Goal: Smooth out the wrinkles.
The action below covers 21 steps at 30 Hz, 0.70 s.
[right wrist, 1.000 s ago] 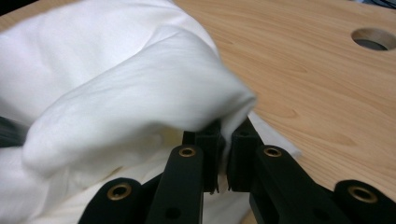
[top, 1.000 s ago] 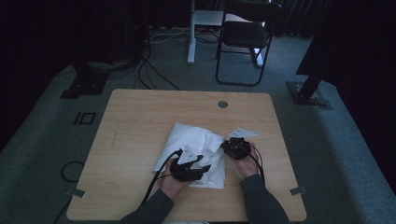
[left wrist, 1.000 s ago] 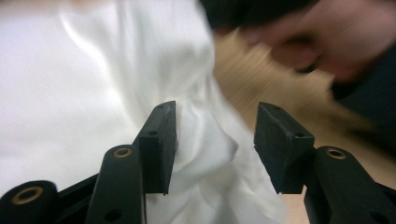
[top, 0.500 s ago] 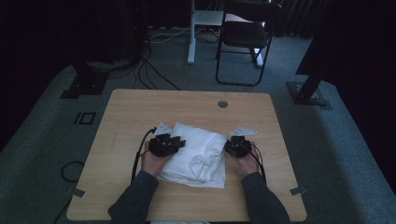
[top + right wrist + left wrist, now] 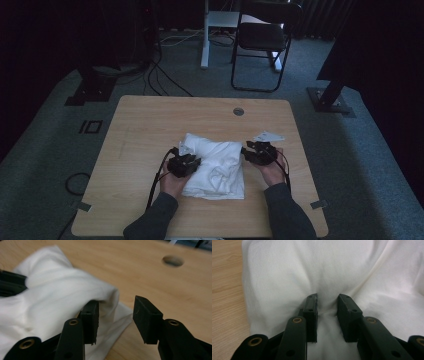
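Left tongs (image 5: pixel 327 315) closing, pinching a fold of the white cloth (image 5: pixel 337 272); right tongs (image 5: pixel 115 320) just opened, cloth edge loose between them

Dim room; grey carpet (image 5: pixel 45 200); black chair (image 5: pixel 260 42) beyond wooden table (image 5: pixel 150 125); cables (image 5: pixel 165 75), seemingly.

Wooden table (image 5: pixel 150 130), folding chair (image 5: pixel 262 40), floor cables (image 5: pixel 165 80), white tag (image 5: pixel 268 136)

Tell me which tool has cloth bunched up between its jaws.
The left tool: its jaws, just closing, bunch a ridge of the white cloth between them. The right tool has jaws just opening, gripping nothing.
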Available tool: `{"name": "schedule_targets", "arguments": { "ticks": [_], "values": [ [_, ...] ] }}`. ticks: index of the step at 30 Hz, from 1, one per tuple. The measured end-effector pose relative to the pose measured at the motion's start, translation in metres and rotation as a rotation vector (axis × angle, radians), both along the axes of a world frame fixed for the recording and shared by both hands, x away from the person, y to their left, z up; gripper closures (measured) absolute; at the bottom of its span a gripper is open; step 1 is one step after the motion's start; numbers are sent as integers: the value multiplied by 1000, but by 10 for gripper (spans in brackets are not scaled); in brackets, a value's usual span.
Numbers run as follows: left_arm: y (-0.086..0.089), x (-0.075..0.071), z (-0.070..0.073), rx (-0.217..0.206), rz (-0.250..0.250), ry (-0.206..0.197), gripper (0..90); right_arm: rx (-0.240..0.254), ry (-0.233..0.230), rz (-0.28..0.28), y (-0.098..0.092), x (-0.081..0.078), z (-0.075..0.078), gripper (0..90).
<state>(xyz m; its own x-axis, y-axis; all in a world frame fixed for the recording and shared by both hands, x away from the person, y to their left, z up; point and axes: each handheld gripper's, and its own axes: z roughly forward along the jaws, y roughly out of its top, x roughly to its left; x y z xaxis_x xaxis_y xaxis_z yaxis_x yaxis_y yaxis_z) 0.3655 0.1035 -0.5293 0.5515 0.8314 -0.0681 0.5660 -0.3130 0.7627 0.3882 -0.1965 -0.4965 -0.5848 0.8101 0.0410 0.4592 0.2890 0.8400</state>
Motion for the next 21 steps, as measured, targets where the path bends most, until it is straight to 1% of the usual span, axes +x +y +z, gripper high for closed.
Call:
{"name": "schedule_targets", "arguments": {
  "ticks": [2,3,5,7,9,10,11,12,13,14,17,18,19,20,21],
  "values": [
    [-1,2,0,-3,17,-5,703,11,-29,2,-4,-7,11,545],
    [-3,4,-1,-2,34,-7,704,15,-38,3,-5,-9,15,544],
    [-6,8,0,13,48,-15,703,31,-64,17,-6,-16,24,544],
    [-10,14,0,15,58,-17,702,42,-81,40,-4,-23,29,547],
    [-11,21,0,15,57,-11,702,58,-87,69,0,-28,31,565],
    [-11,23,0,13,58,-10,701,75,-84,94,3,-30,31,574],
    [-12,27,0,14,56,-7,701,81,-79,111,6,-31,31,574],
    [-12,29,0,10,57,-7,701,73,-71,134,11,-32,28,572],
    [-13,31,0,10,57,-4,701,62,-65,146,15,-32,27,563],
    [-13,33,0,7,61,-2,701,44,-55,172,22,-31,22,541],
    [-15,36,1,16,67,-5,701,26,-41,214,35,-28,14,465],
    [-15,37,1,20,68,-9,702,15,-37,237,40,-25,11,433],
    [-16,38,1,27,69,-10,701,6,-34,243,43,-23,10,411],
    [-16,38,1,29,69,-12,701,-5,-14,248,47,-18,7,391],
    [-16,39,1,30,69,-13,701,-17,-2,251,49,-15,4,390]
  ]
}}
